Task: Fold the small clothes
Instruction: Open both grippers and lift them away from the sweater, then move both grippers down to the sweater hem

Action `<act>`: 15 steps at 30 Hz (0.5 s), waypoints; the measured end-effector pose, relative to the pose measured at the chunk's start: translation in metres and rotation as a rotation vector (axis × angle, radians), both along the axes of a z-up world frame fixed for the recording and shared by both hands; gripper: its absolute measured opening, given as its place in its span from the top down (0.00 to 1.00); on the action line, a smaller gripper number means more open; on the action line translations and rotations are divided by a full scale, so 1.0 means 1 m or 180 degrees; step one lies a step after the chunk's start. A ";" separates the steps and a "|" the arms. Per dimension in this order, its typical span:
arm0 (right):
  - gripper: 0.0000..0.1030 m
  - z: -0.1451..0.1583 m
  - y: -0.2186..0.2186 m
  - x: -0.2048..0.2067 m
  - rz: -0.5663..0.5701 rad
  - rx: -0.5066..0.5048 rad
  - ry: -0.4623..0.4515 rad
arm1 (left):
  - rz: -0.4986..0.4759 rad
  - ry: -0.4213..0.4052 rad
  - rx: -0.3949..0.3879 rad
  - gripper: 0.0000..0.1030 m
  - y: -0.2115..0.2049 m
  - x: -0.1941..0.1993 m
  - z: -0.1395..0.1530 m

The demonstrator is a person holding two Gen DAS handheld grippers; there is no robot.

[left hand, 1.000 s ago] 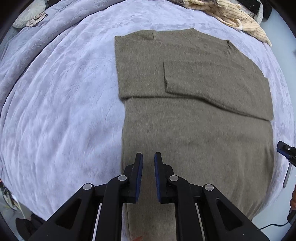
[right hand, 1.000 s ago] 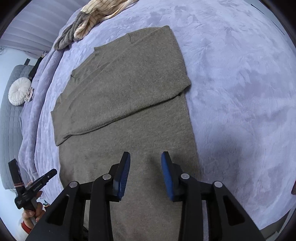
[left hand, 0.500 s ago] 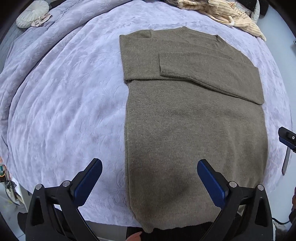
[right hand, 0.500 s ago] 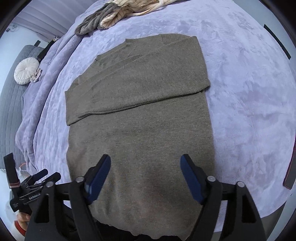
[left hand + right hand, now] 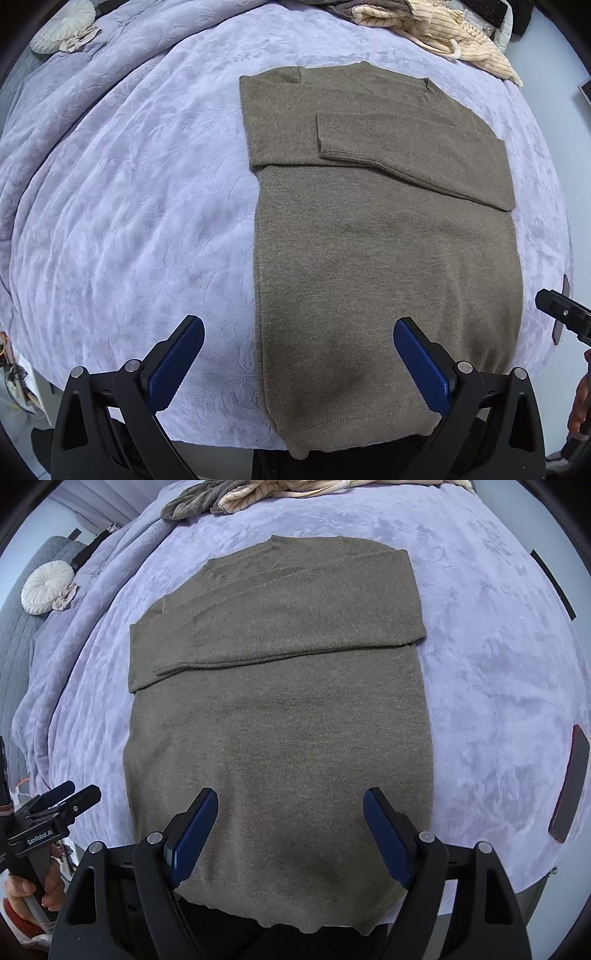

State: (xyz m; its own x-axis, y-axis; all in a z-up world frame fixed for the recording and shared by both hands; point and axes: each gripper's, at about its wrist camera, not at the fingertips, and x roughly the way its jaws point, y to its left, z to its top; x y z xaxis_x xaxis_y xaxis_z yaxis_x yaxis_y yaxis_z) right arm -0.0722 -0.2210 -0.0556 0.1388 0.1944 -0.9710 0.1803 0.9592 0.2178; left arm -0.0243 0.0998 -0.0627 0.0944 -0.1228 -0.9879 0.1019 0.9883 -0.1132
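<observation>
An olive-brown knit sweater lies flat on the lilac bedspread, both sleeves folded across its chest, its hem hanging over the near bed edge. It also shows in the right wrist view. My left gripper is open wide and empty, above the sweater's near left edge. My right gripper is open wide and empty, above the hem's middle. Neither touches the cloth. The left gripper also shows at the left edge of the right wrist view.
A pile of striped cream and grey clothes lies at the far edge of the bed. A round white cushion sits far left. A dark phone lies on the bedspread to the right of the sweater.
Both grippers have opened from nearly shut to wide and pulled back toward the near edge of the bed. The sweater's lower body was let go and lies flat.
</observation>
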 end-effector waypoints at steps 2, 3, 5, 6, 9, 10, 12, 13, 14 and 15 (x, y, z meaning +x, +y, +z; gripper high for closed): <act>0.19 0.002 0.000 0.000 -0.0026 -0.0038 0.0002 | 0.0008 -0.0001 -0.0009 0.00 0.002 0.001 0.000; 0.19 0.004 0.001 0.000 -0.0032 -0.0076 0.0002 | 0.0024 0.0005 -0.0006 0.00 0.004 0.002 -0.001; 0.19 0.006 0.003 0.001 -0.0032 -0.0119 0.0000 | 0.0062 0.0028 -0.0051 0.00 0.009 0.004 -0.004; 0.19 0.007 0.005 0.000 -0.0037 -0.0137 -0.0003 | 0.0076 0.0033 -0.0078 0.00 0.011 0.006 -0.004; 0.19 0.008 0.009 -0.002 -0.0049 -0.0184 0.0018 | 0.0068 0.0022 -0.0117 0.00 0.017 0.006 -0.007; 0.19 0.008 0.011 -0.004 -0.0064 -0.0190 0.0031 | 0.0051 0.0019 -0.0126 0.00 0.018 0.006 -0.008; 0.19 0.006 0.015 -0.008 -0.0112 -0.0198 0.0064 | -0.0004 0.0031 -0.0145 0.00 0.019 0.004 -0.011; 0.19 0.005 0.017 -0.010 -0.0141 -0.0199 0.0076 | -0.0037 0.0043 -0.0158 0.00 0.020 0.003 -0.013; 0.19 0.004 0.019 -0.013 -0.0167 -0.0202 0.0084 | -0.0071 0.0058 -0.0172 0.00 0.021 0.001 -0.016; 0.19 0.002 0.022 -0.016 -0.0200 -0.0217 0.0093 | -0.0114 0.0075 -0.0183 0.00 0.022 -0.001 -0.019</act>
State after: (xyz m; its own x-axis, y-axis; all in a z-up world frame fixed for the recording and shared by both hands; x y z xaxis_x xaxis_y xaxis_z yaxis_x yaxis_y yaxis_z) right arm -0.0878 -0.1995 -0.0532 0.1200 0.1197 -0.9855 0.2460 0.9582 0.1463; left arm -0.0250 0.1220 -0.0816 0.0656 -0.1825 -0.9810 0.1338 0.9759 -0.1725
